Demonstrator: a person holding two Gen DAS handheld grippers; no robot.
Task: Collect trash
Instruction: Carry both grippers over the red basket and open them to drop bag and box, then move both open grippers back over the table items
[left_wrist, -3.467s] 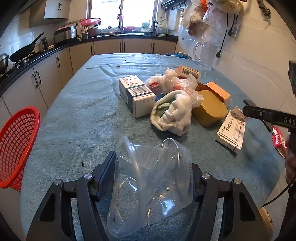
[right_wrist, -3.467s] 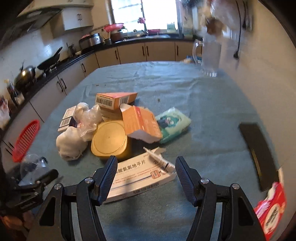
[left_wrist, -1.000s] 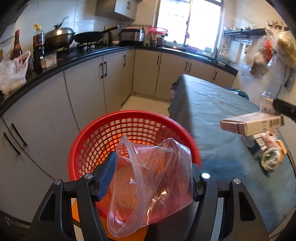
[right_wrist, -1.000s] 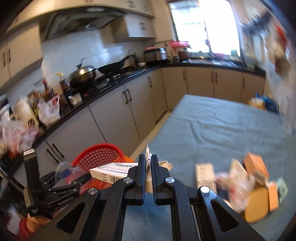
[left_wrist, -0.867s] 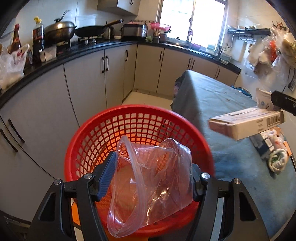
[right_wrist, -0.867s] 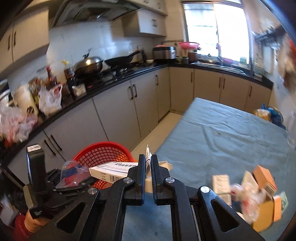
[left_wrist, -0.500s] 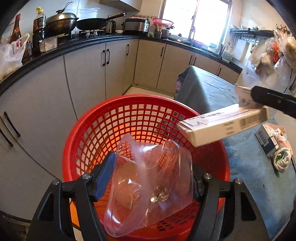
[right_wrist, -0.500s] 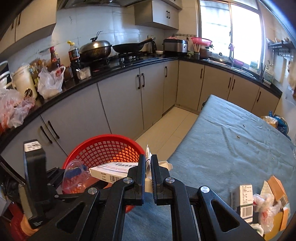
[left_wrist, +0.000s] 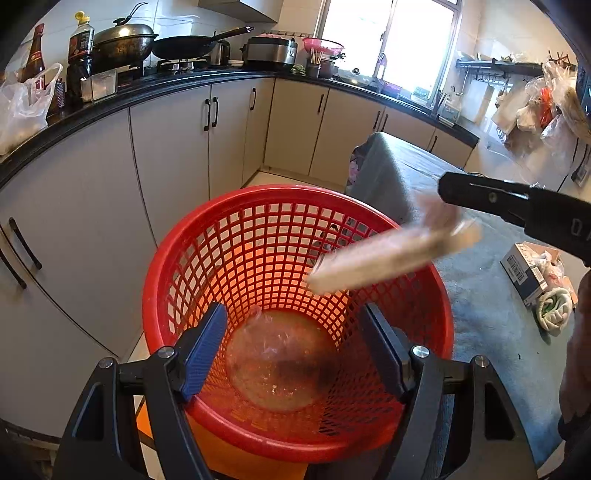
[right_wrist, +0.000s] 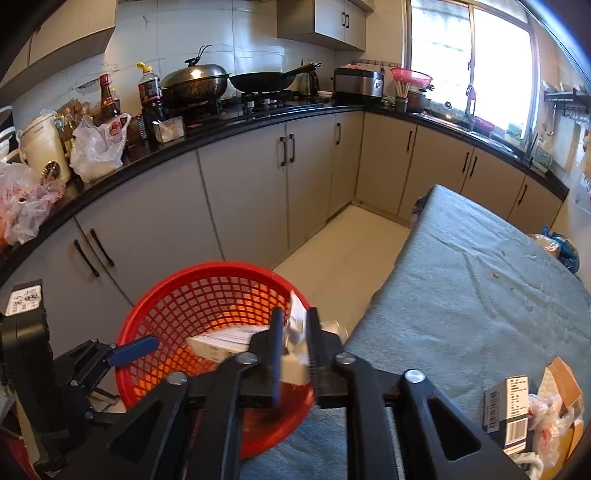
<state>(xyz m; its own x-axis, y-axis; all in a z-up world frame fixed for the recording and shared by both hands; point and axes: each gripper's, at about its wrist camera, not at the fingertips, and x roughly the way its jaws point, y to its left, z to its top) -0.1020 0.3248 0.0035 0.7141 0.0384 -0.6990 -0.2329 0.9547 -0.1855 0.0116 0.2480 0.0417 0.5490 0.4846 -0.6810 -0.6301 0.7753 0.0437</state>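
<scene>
Jaws of the left gripper (left_wrist: 293, 354) stand wide apart with nothing between them, low in the left wrist frame over the red mesh basket (left_wrist: 240, 266). A clear plastic bag (left_wrist: 280, 362) lies crumpled on the basket floor. Above it, right of centre, a flat white carton (left_wrist: 391, 258) shows blurred and tilted, over the basket's right rim, just below the black finger of the right gripper (right_wrist: 293, 345). In the right wrist frame that gripper's jaws are narrowly parted around the carton's flap; I cannot tell whether they grip it. Barcoded boxes (right_wrist: 511, 415) lie on the grey-clothed table (right_wrist: 480, 288) at lower right.
</scene>
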